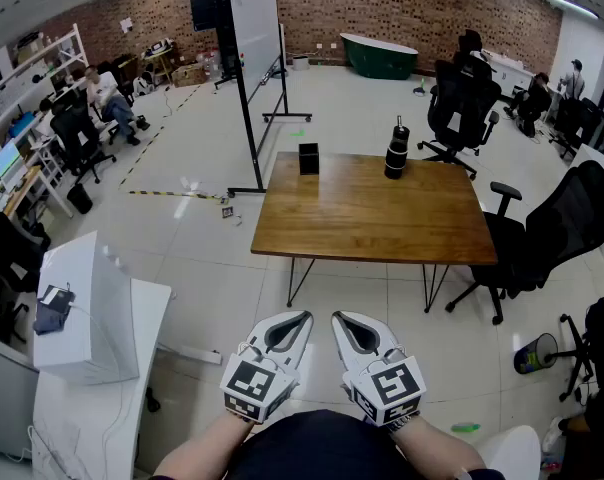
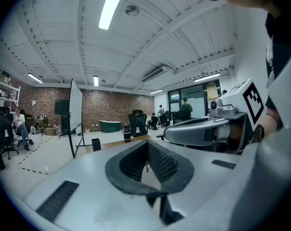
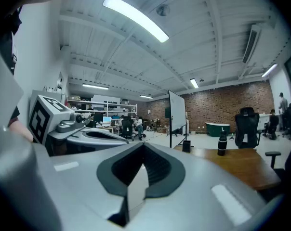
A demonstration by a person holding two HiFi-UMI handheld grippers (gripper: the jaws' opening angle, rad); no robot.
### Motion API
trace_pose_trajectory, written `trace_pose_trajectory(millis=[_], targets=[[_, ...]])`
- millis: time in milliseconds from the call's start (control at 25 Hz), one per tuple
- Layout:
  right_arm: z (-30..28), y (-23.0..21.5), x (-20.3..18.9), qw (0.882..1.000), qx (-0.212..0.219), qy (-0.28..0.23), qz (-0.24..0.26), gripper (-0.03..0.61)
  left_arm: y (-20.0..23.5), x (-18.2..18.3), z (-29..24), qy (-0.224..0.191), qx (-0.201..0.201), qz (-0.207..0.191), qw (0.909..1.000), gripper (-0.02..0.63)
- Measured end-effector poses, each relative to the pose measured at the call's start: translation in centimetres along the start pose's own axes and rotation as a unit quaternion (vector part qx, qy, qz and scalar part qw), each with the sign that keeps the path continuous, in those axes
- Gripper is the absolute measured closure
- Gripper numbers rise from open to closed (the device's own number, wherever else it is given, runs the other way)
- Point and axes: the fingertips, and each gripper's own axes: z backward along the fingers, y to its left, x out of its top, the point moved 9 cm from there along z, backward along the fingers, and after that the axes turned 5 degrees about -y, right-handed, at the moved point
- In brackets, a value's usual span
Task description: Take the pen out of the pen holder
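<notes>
Approach stage: both claws closed and empty, held low near the body, well short of the table.

Left claw (image 1: 294, 324) and right claw (image 1: 348, 326) sit side by side, jaws together, with nothing between them in either gripper view. Pen holder (image 1: 309, 158), a small black box, stands near the far left corner of the table (image 1: 362, 218), well apart from the black bottle (image 1: 396, 150). The pen is too small to make out. Best course, I judge: get close first, open one claw before reaching, descend over the holder, pinch the pen's shaft and lift straight up. The spare claw could steady the holder against tipping.
</notes>
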Motion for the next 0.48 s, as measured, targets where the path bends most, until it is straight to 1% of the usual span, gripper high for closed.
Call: trace_pose_trajectory(millis=[480], targets=[[2.3, -3.1, -0.3, 1.000, 0.017, 0.002, 0.003, 0.578, -2.6, 0.4, -2.3, -0.002, 0.020, -0.002, 0.9998, 0.609]])
